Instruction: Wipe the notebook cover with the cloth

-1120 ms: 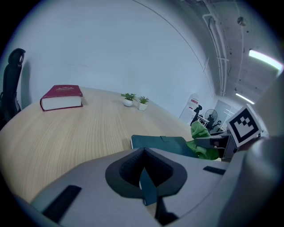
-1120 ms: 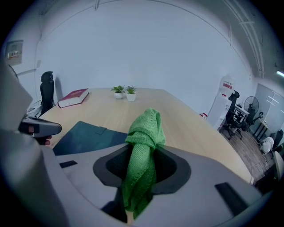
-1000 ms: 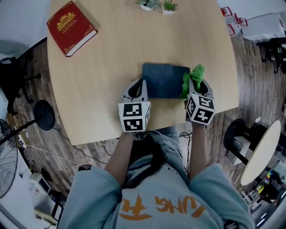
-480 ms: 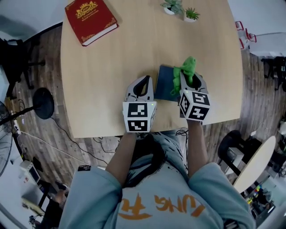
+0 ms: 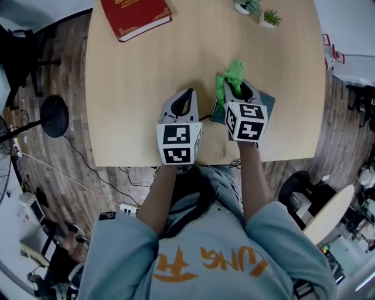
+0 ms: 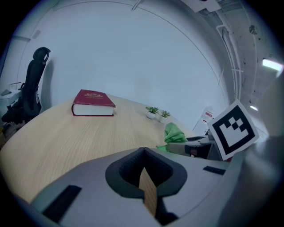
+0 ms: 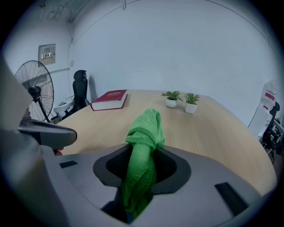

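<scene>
A dark blue notebook point(image 5: 268, 104) lies near the table's front edge, mostly hidden under my right gripper point(image 5: 233, 88). That gripper is shut on a green cloth point(image 5: 229, 75), which bunches up out of the jaws point(image 7: 144, 133) and hangs over the notebook's left part. My left gripper point(image 5: 187, 94) sits just left of the notebook, low over the bare wood, shut with nothing in it; its tips meet point(image 6: 144, 150). From the left gripper view the cloth point(image 6: 174, 132) and the right gripper's marker cube point(image 6: 233, 128) are close on the right.
On the round wooden table point(image 5: 135, 88), a red hardcover book point(image 5: 136, 13) lies at the far left. Two small potted plants point(image 5: 258, 10) stand at the far edge. A floor fan point(image 7: 33, 95) and an office chair point(image 6: 35, 80) stand beyond the table.
My right gripper has dragged the cloth leftward across the notebook, from its right edge to its left part. The left gripper stays at the notebook's left side.
</scene>
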{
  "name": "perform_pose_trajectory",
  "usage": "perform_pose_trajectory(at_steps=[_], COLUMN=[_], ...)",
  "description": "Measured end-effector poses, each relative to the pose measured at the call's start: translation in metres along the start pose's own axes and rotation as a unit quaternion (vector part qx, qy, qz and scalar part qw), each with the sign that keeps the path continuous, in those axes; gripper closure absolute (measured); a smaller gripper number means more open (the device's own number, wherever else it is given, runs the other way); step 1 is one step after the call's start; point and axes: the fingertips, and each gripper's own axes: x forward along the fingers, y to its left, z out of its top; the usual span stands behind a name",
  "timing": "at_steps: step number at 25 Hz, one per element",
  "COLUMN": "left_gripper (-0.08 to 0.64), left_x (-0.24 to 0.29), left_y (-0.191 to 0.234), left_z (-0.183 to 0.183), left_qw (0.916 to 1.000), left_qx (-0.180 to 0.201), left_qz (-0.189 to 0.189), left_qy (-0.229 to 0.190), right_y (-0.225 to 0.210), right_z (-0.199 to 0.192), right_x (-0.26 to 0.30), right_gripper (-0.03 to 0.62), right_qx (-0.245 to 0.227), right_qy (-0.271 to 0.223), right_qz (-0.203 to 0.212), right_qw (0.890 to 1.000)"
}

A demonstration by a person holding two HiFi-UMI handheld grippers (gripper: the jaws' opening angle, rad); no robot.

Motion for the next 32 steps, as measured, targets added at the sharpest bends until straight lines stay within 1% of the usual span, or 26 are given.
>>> perform_pose_trajectory(at_steps=[7,15,26,32], left_gripper=[0.545,0.545,0.545,0.545], left_x=[0.0,0.006,0.007,0.006], left_y=[0.007,-0.006,-0.025,-0.032], left_z=[-0.002,-0.006,-0.009,-0.011], left_qw=[1.0,0.9999,0.9994,0.999], left_qx=[-0.005,0.004,0.021,0.031], left_qz=[0.002,-0.009,-0.022,-0.025], left_qy=[0.004,0.013,0.016,0.021], right_y=[0.003,-0.008,-0.032,-0.049], right_z=[-0.01,-0.011,-0.021,-0.025], right_x=[0.007,0.002,-0.013,-0.023], right_gripper=[0.472,0.472,0.472,0.474], right_qx=[-0.015,-0.022,-0.012,0.003], right_qy=[0.013,0.012,0.007,0.002], right_qz=[-0.008,-0.022,-0.051,-0.069], right_qw=[1.0,0.999,0.999,0.998])
